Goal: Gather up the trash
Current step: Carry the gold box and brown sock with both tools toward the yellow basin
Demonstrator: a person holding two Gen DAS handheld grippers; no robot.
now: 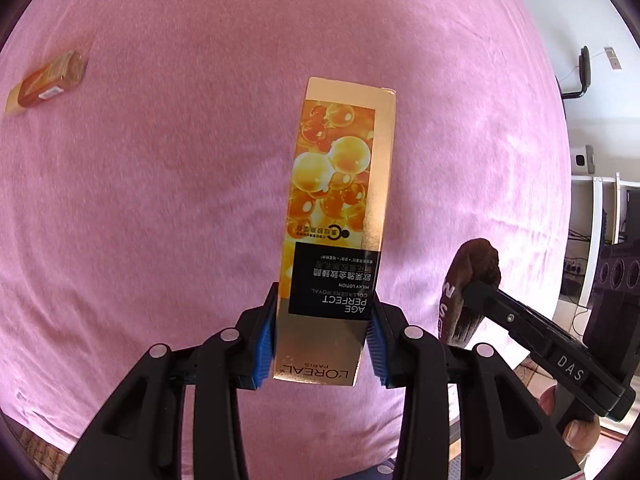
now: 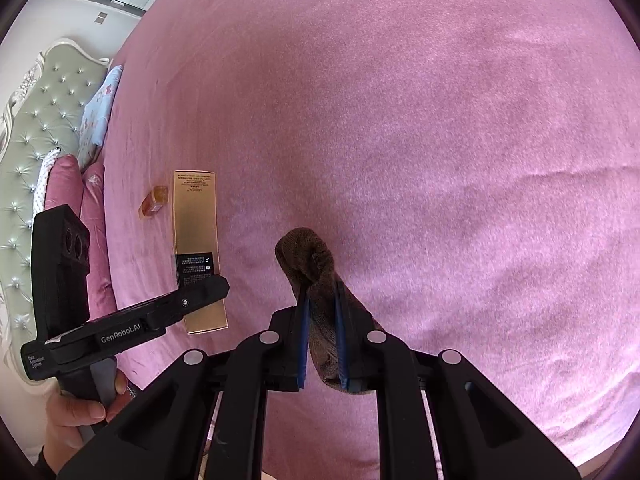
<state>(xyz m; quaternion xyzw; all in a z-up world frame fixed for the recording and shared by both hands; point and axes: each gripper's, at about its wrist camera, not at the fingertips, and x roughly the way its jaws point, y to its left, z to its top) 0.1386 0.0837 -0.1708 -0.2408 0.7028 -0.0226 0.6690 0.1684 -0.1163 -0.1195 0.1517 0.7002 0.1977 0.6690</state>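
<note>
A tall gold lotion box (image 1: 340, 200) with orange bubbles printed on it hangs above the pink bedsheet (image 1: 160, 200). My left gripper (image 1: 325, 300) is shut on its lower end, both blue pads pressed to its sides. In the right wrist view the box (image 2: 196, 216) and left gripper (image 2: 216, 284) show at the left. My right gripper (image 2: 321, 294) is shut on a brown sock (image 2: 308, 256), whose bunched end sticks up past the fingertips. The sock (image 1: 476, 260) and right gripper (image 1: 472, 292) also show at the right of the left wrist view.
A small amber bottle (image 1: 52, 80) lies on the sheet far left, beyond the box (image 2: 154, 200). A tufted green headboard (image 2: 36, 120) and pillows (image 2: 98, 116) border the bed. A hand (image 2: 80, 404) grips the left gripper's handle. White shelving (image 1: 600, 208) stands past the bed's right edge.
</note>
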